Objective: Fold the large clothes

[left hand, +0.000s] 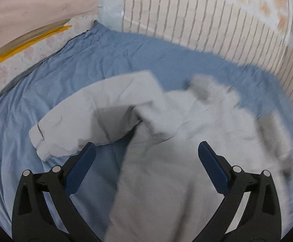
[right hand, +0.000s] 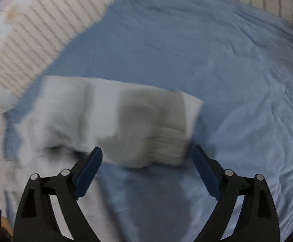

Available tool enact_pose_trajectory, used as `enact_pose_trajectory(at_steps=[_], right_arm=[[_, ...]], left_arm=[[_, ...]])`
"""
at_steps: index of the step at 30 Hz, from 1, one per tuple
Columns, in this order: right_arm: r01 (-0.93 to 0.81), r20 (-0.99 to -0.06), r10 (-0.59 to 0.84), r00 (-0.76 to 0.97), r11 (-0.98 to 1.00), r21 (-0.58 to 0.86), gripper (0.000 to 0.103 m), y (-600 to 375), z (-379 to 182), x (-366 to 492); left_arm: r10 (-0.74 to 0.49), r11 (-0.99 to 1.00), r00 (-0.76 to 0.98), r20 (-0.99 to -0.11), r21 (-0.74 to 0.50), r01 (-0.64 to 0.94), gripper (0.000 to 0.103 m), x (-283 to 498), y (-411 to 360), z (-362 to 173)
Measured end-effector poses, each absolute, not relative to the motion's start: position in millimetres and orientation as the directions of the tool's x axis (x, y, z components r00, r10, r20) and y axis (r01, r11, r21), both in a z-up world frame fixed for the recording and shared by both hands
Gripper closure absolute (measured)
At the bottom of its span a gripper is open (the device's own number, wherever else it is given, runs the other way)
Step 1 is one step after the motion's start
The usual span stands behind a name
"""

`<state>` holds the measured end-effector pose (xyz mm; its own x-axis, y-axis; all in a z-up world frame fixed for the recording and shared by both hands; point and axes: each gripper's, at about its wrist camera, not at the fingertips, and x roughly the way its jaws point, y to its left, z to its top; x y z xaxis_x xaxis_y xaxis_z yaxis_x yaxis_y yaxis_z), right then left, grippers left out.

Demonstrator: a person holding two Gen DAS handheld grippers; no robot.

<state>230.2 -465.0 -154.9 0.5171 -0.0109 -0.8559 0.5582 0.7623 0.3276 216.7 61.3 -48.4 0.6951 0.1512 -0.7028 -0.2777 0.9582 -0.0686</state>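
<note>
Loosely, a grey jacket point(left hand: 166, 161) lies on the blue sheet point(left hand: 85, 64).

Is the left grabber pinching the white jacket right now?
No, the left gripper has its jaws spread wide above the white jacket, and neither blue pad presses on the cloth.

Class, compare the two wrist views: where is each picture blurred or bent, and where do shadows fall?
Left wrist view: the grey jacket smears towards the right, the slatted wall curves with the lens, and a shadow sits on the sleeve. Right wrist view: the whole jacket is motion-blurred, and a dark shadow lies on the blue sheet between the open fingers.
</note>
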Motion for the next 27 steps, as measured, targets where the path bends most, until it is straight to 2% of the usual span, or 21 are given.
enact_pose_trajectory(at_steps=[2,4,6,8,10,12,17,19,21,22,23,24,26,27], right_arm=[[0.552,-0.851,0.028,0.525,0.75,0.365,0.012,-471,-168,242],[0.524,-0.849,0.083,0.522,0.754,0.396,0.014,-469,-178,253],[0.537,-0.866,0.076,0.495,0.757,0.373,0.034,-472,-185,262],[0.554,-0.858,0.085,0.507,0.73,0.4,0.049,-482,-190,264],[0.555,-0.847,0.099,0.522,0.715,0.425,0.053,-488,-191,266],[0.536,-0.853,0.074,0.517,0.749,0.39,0.058,-484,-187,272],[0.506,-0.861,0.025,0.509,0.8,0.323,0.059,-467,-174,278],[0.503,-0.857,0.019,0.515,0.803,0.32,0.06,-469,-172,277],[0.5,-0.852,0.013,0.524,0.805,0.32,0.065,-470,-167,275],[0.498,-0.848,0.007,0.53,0.807,0.318,0.068,-469,-165,267],[0.496,-0.84,-0.002,0.543,0.808,0.318,0.076,-470,-160,265],[0.494,-0.832,-0.01,0.554,0.808,0.319,0.089,-470,-155,258],[0.512,-0.8,-0.071,0.595,0.801,0.31,0.094,-475,-133,252],[0.561,-0.759,-0.181,0.625,0.781,0.276,0.097,-483,-109,241]], left_arm=[[0.205,0.958,0.639,-0.741,0.019,-0.286,0.003,239,70,-75],[0.223,0.951,0.595,-0.772,0.038,-0.307,0.003,256,89,-92],[0.239,0.937,0.578,-0.78,0.03,-0.347,0.003,262,112,-96],[0.297,0.903,0.509,-0.808,0.065,-0.424,0.003,262,138,-107],[0.311,0.877,0.457,-0.833,0.066,-0.476,0.003,260,160,-125],[0.344,0.848,0.407,-0.846,0.094,-0.522,0.004,261,181,-145],[0.429,0.837,0.404,-0.808,0.187,-0.515,0.007,270,197,-168],[0.464,0.845,0.414,-0.783,0.251,-0.472,0.02,277,188,-172],[0.473,0.855,0.402,-0.784,0.296,-0.426,0.068,284,179,-177],[0.46,0.854,0.405,-0.79,0.269,-0.445,0.08,284,180,-172],[0.441,0.854,0.412,-0.798,0.231,-0.467,0.09,283,184,-167],[0.425,0.845,0.424,-0.8,0.183,-0.502,0.094,279,192,-157],[0.451,0.801,0.43,-0.782,0.142,-0.582,0.095,267,209,-138],[0.474,0.769,0.43,-0.769,0.122,-0.628,0.095,258,221,-127]])
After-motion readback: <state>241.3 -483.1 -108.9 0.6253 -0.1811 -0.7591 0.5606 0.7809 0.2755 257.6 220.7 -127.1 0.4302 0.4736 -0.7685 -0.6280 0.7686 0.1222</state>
